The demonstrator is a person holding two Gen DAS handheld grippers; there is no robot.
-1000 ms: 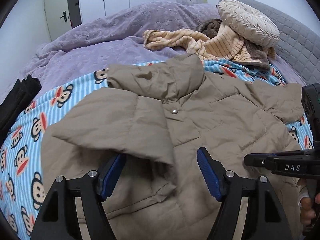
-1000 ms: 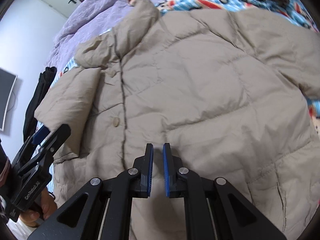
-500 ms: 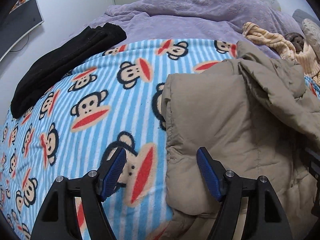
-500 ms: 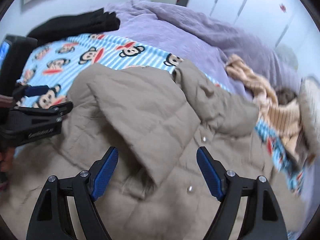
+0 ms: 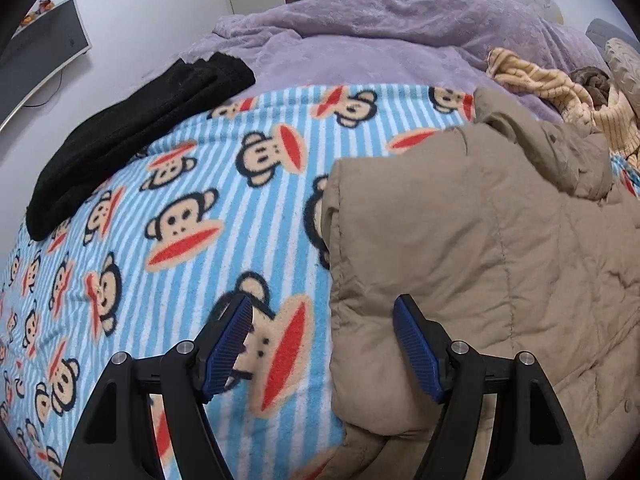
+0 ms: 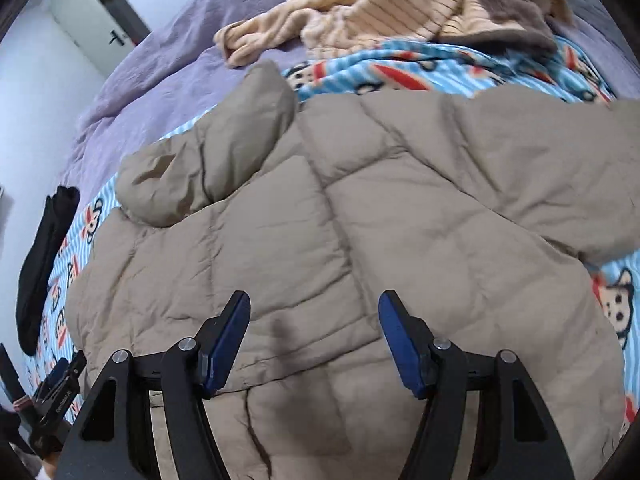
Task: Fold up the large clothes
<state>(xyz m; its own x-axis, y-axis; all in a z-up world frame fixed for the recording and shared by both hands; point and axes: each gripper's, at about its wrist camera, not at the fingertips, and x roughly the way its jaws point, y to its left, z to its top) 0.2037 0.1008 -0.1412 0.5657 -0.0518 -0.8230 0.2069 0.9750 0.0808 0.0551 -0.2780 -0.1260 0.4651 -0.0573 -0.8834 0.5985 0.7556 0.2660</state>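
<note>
A tan puffer jacket (image 5: 480,264) lies on a blue striped monkey-print blanket (image 5: 168,216), its left side folded over onto the body. My left gripper (image 5: 322,344) hovers open at the jacket's left folded edge, one finger over the blanket, the other over the jacket. In the right wrist view the jacket (image 6: 360,232) fills the middle, its collar (image 6: 224,152) up left and one sleeve (image 6: 560,168) stretched out to the right. My right gripper (image 6: 314,340) hangs open above the jacket's lower body, holding nothing. The left gripper (image 6: 60,392) shows at the lower left there.
A folded black garment (image 5: 132,132) lies at the blanket's left edge. A purple duvet (image 5: 380,40) covers the far bed. A beige striped garment (image 6: 360,12) and a round cushion (image 5: 624,60) sit at the far right. A monitor (image 5: 40,52) stands against the left wall.
The right gripper went from shut to open and swung over the jacket. The left gripper moved left from the jacket's middle to its folded left edge, staying open.
</note>
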